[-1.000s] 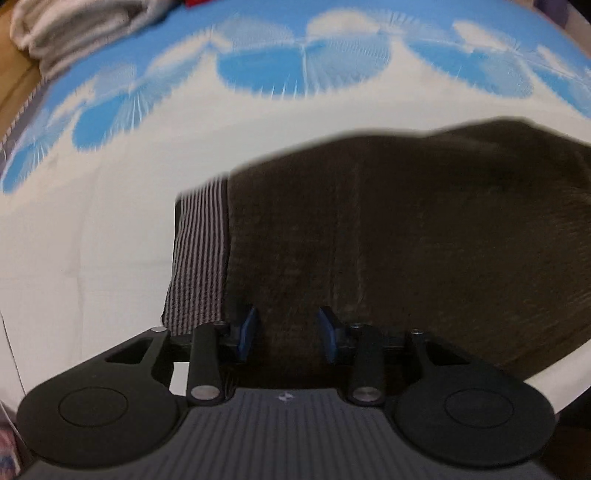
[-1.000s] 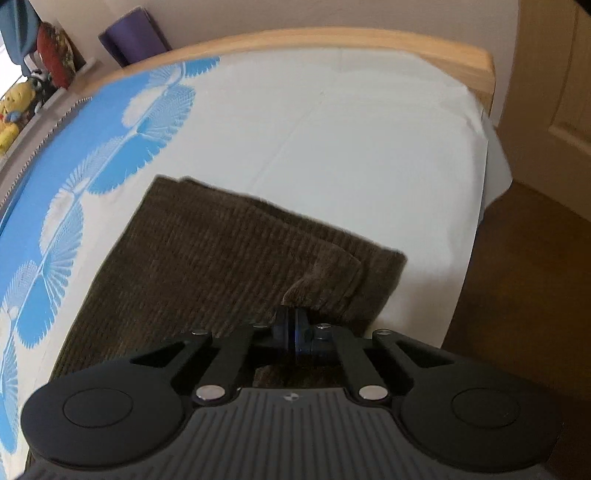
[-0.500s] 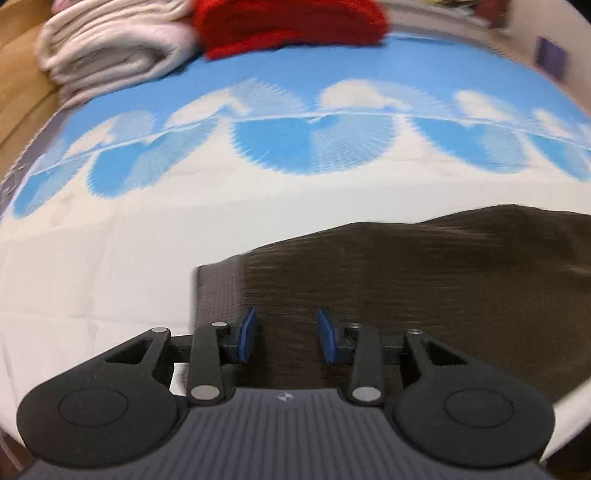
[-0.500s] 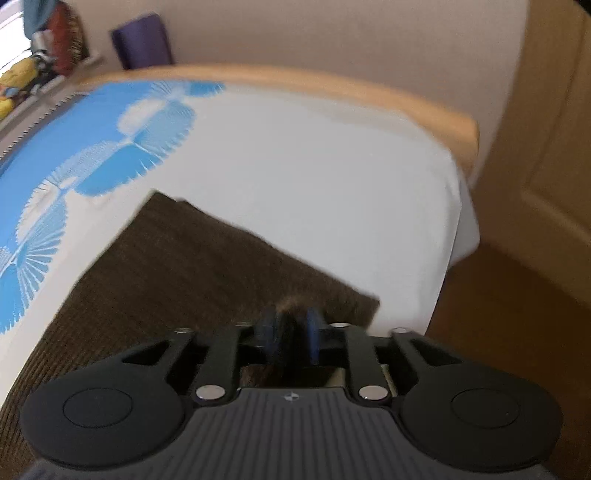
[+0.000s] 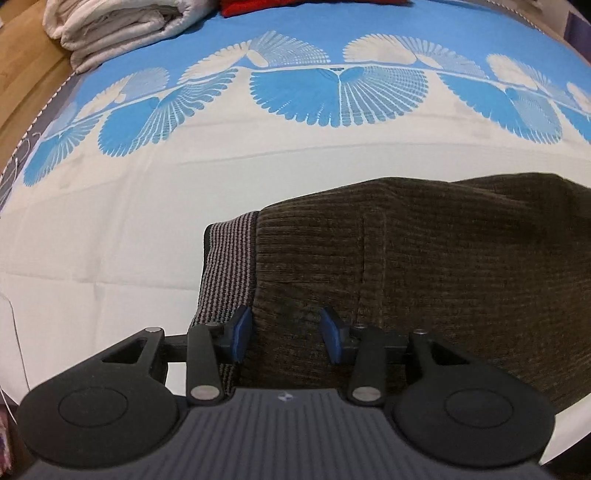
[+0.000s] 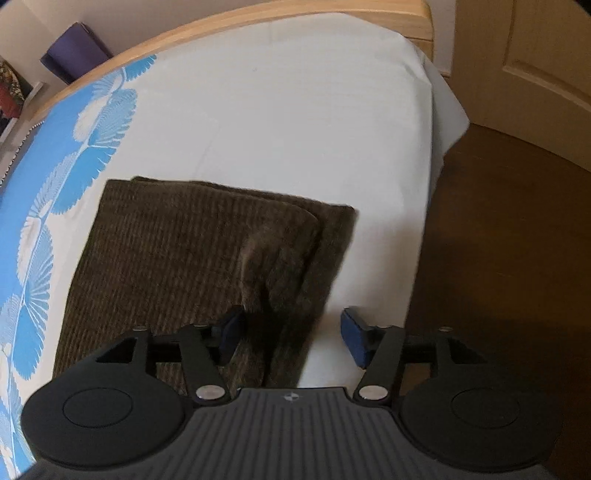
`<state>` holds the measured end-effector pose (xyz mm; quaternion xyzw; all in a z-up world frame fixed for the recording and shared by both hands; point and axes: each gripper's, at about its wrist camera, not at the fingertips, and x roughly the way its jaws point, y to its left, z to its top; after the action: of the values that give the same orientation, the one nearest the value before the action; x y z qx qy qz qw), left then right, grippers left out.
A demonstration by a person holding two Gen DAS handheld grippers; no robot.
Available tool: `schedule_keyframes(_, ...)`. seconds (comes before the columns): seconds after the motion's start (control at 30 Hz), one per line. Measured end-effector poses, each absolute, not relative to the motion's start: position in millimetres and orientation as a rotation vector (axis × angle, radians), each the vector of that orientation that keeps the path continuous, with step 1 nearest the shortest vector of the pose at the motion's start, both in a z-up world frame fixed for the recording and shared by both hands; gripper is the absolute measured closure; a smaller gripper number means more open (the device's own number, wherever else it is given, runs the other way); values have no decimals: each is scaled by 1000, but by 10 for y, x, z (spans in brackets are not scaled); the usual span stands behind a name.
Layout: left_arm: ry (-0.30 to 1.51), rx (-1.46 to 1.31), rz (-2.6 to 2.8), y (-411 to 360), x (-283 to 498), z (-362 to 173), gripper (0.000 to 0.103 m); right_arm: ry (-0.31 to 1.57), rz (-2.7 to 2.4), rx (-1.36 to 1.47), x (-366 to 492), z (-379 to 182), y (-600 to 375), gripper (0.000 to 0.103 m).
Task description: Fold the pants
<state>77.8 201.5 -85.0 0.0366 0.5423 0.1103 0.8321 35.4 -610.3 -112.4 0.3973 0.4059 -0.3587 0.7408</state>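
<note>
Pants (image 5: 424,266): dark brown corduroy, folded into a flat block, lying on the white part of the bed sheet (image 5: 110,229) near the bed's edge. The left wrist view alone shows the striped waistband (image 5: 225,273), grey and black, at the left end of the block. The right wrist view alone shows the other end (image 6: 288,251): two layers stacked, the upper one set back from the lower, with a soft raised crease in the upper layer near the gripper.

Left gripper (image 5: 286,334): over the waistband end, blue pads apart and widening; cloth lies below and between them, but the pads do not press on it. Grasping nothing.

Right gripper (image 6: 291,338): blue pads well apart and widening, released. The left pad is over the cloth; the right pad is over bare sheet beside the pants' edge. Nothing is gripped.

Bed: sheet white near the pants, with a blue fan-pattern band (image 5: 332,92) beyond.

Left wrist view only: folded white blankets (image 5: 118,26) at the far corner, a red cloth (image 5: 306,5) beside them.

Right wrist view only: wooden bed frame (image 6: 258,18), brown floor (image 6: 509,229), pale door (image 6: 535,55), purple block (image 6: 74,51) against the wall.
</note>
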Motion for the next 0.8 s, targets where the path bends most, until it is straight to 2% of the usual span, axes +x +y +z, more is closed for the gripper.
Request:
schedule_keyframes(0.07,1153,74,237,2000,776,-855,57,879,-779,850,397,-1117,-6060,43)
schedule_keyframes(0.17,1156,79,239,1982,791,-849,56,896,-794,779,470,-1093,-6011,59)
schedule_keyframes(0.3,1161,94,237,1957,803,-859,55,908,-814,749,490,-1082,-5988,63)
schedule_keyframes(0.37,1162,99,234,1945,805,-863,52,918,-823,755,486,-1089,-5984,63)
schedule_keyframes(0.5,1163,109,226,1942,800,-875,52,933,-806,779,492,-1110,-5969,52)
schedule_keyframes(0.6,1163,109,225,1943,803,-878,51,942,-779,753,539,-1109,-5925,50)
schedule_keyframes(0.63,1163,111,225,1940,803,-878,51,943,-775,723,561,-1092,-5895,56)
schedule_keyframes(0.67,1163,114,225,1937,802,-879,51,936,-773,719,560,-1080,-5892,72)
schedule_keyframes(0.7,1163,117,224,1935,803,-879,51,924,-764,726,554,-1067,-5893,78)
schedule_keyframes(0.8,1164,119,224,1927,805,-881,51,880,-758,719,525,-970,-5849,83)
